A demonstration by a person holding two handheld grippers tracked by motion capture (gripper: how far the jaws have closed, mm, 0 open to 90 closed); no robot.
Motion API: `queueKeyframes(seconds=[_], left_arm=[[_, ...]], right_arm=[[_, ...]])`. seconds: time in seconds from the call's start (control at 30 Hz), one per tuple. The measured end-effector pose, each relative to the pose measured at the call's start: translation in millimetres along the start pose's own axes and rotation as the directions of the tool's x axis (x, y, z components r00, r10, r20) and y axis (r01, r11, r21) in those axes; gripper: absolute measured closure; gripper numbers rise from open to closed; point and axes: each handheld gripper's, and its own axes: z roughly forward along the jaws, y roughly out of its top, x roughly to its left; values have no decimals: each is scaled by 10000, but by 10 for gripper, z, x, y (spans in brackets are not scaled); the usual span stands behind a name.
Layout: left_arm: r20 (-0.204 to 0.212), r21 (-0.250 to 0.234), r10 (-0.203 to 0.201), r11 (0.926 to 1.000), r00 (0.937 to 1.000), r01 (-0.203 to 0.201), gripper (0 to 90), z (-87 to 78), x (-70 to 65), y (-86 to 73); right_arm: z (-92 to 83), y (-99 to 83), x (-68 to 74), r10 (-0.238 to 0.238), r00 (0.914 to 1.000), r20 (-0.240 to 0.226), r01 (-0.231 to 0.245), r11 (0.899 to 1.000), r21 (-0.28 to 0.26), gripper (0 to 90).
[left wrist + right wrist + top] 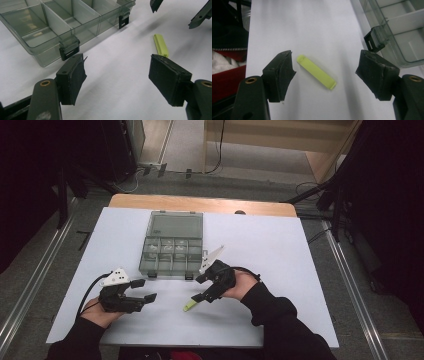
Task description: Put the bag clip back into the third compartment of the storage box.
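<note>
A small yellow-green plastic bar [190,305] lies flat on the white table top [280,255], in front of a clear grey compartment box [171,256] whose lid stands open. My right gripper [200,288] hovers over the bar, open. In the right gripper view the bar [316,72] lies on the table between the open jaws of my right gripper [327,75], untouched. My left gripper [145,290] rests open near the box's front left corner. In the left gripper view my left gripper [121,78] holds nothing, with the bar [161,45] farther ahead.
The box's black front latches [69,51] hang open, one [374,40] close to the right jaw. Several small parts lie in the box's back compartments [170,246]. Something red [227,77] sits below the table's near edge. Floor rails [350,290] flank the table.
</note>
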Motion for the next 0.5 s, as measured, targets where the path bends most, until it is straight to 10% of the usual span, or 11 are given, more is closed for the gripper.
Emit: queueKeyframes(seconds=[0.5], left_arm=[[-10, 126, 104, 9999, 9999, -104, 287, 37, 0, 3]], right_arm=[[56, 24, -52, -952, 9947, -396, 964, 9950, 278, 296]])
